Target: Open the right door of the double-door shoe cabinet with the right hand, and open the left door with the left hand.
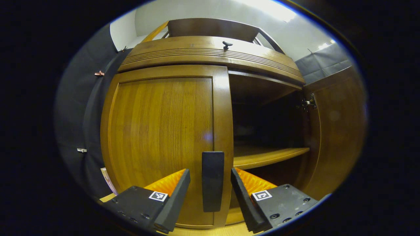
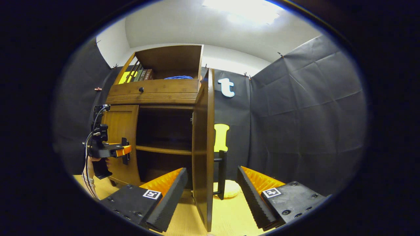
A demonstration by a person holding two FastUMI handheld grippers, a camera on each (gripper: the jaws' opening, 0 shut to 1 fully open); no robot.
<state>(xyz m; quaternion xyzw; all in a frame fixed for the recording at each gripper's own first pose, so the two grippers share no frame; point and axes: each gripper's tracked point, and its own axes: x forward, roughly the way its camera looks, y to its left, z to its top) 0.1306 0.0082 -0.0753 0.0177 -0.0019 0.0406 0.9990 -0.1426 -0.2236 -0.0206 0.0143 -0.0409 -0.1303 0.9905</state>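
Note:
The wooden shoe cabinet (image 1: 210, 54) fills the left gripper view. Its left door (image 1: 157, 137) is closed flat, and that door's dark upright handle (image 1: 212, 180) stands between the spread fingers of my left gripper (image 1: 210, 173), which is open and not touching it. The right door (image 1: 334, 131) is swung out, baring a shelf (image 1: 269, 155). In the right gripper view the right door (image 2: 200, 147) is edge-on, and its handle (image 2: 222, 173) lies between the fingers of my open right gripper (image 2: 212, 172). Farther left, a hand holds the left gripper (image 2: 124, 150) at the left door (image 2: 119, 144).
A drawer with a small knob (image 1: 227, 44) sits above the doors. Books (image 2: 139, 75) and a blue item (image 2: 178, 77) rest in the top compartment. A pale rounded object (image 2: 231, 188) lies on the wooden floor (image 2: 223, 213) behind the open door. Black cloth walls (image 2: 295, 124) close in.

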